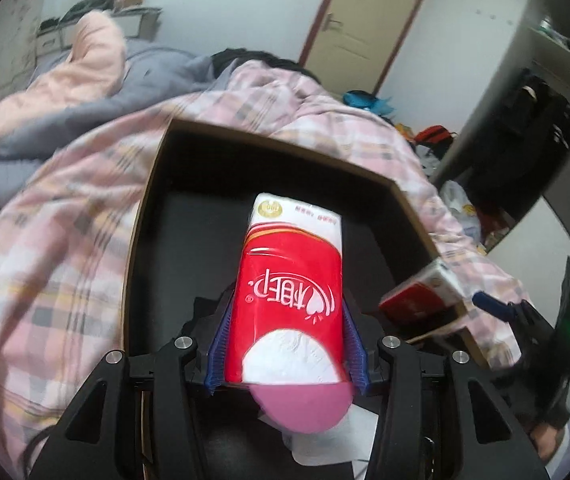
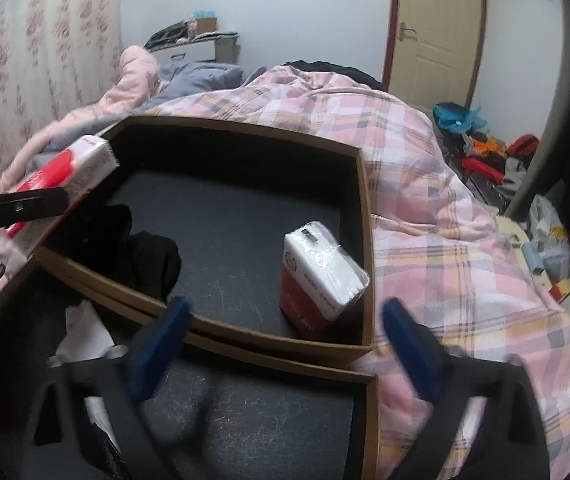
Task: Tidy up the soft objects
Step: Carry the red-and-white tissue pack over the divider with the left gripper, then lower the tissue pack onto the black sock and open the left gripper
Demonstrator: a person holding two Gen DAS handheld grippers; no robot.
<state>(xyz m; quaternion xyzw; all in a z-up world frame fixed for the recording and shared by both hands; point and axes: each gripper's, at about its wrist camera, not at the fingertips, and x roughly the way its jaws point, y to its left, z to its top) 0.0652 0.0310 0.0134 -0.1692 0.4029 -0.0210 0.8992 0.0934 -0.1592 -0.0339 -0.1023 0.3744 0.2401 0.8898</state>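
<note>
- Two red-and-white tissue packs are in play, along with two black-lined cardboard boxes lying on a pink plaid quilt (image 2: 445,208).
- Left gripper (image 1: 285,320): its blue-padded jaws are clamped on the sides of one tissue pack (image 1: 289,292), which fills the centre of the left wrist view and sticks out forward, its white end toward the far box wall.
- Seen from the right wrist camera, that same pack (image 2: 65,176) sits at the left edge of the frame, over the near-left corner of the far box (image 2: 365,240), with a black gripper finger across it.
- Right gripper (image 2: 285,344): the jaws stand wide apart with nothing between the blue pads (image 2: 409,344) — they frame the seam where the two boxes meet, at the bottom of the right wrist view.
- Second tissue pack (image 2: 321,272): it stands tilted in the near-right corner of the far box, touching or nearly touching the right wall, clear of the right gripper's pads.
- In the left wrist view this second pack (image 1: 425,292) shows at the right edge of the box, blurred.
- Dark cloth (image 2: 145,252) is heaped at the near-left part of the far box, draped over its front wall.
- Near box (image 2: 369,408) fills the bottom of the right wrist frame — white paper (image 2: 85,328) lies at its left side.
- Something pink and rounded (image 1: 305,404) shows just under the held pack at the bottom centre of the left wrist view; what it is cannot be told.
- Beyond the quilt, a cream door (image 2: 437,28) stands in the upper right.
</note>
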